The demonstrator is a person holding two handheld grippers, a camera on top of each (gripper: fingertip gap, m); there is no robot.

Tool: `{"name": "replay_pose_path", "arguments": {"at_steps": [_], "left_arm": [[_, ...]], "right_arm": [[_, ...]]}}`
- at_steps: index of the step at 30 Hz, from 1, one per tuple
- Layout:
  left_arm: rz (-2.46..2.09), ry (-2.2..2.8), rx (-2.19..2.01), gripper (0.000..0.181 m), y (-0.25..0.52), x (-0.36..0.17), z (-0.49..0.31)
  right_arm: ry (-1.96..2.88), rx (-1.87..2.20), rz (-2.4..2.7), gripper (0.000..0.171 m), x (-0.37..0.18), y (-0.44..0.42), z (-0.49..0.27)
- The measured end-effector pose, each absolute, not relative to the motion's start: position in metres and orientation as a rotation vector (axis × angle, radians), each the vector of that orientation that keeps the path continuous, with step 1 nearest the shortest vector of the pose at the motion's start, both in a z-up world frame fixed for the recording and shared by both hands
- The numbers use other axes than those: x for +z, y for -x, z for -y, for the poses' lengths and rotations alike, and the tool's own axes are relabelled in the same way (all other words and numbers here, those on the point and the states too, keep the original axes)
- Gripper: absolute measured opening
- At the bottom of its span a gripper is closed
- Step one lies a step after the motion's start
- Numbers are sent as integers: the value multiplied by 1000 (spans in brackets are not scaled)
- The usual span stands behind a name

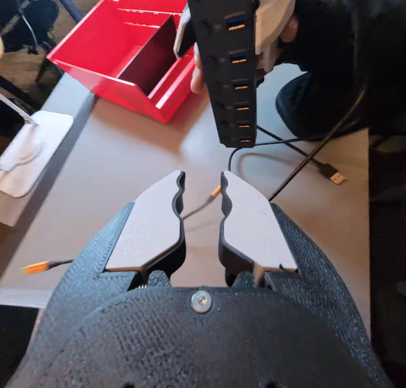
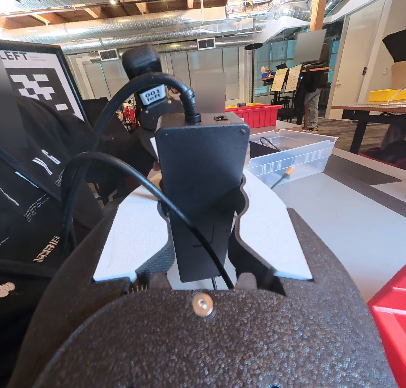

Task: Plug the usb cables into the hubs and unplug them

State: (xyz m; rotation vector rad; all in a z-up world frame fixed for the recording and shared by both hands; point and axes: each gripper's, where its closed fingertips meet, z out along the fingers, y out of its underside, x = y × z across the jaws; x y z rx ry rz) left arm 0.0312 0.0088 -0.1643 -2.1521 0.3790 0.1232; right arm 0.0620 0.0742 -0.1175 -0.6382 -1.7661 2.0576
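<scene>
- Tabletop (image 1: 131, 157): I see it as a grey surface carrying the bins and loose cables.
- Red bin (image 1: 123, 54): I see it at the tabletop's far left edge, divided into compartments.
- Clear bin (image 2: 292, 153): right wrist view shows it farther back on the tabletop.
- Right gripper (image 2: 201, 192): I have its jaws clamped on the black USB hub (image 2: 200, 168), held above the tabletop; the hub's port row shows in the left wrist view.
- Left gripper (image 1: 202, 175): my jaws stand apart, empty, above the tabletop's near middle.
- USB cable plug (image 1: 331, 175): it lies on the tabletop near the right edge, unplugged.
</scene>
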Motion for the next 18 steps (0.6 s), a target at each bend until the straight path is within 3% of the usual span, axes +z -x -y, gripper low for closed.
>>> {"name": "replay_pose_path", "arguments": {"at_steps": [7,14,18], "left_arm": [[-254,2270,45,28,14,-198,2],[-473,2410,43,27,25,-246,-11],[-582,2431,78,25,25,-245,-35]], "right_arm": [[624,2057,1784,60,-118,-65,-75],[622,2061,1785,60,-118,-66,-77],[621,2059,1780,60,-118,-67,-78]]}}
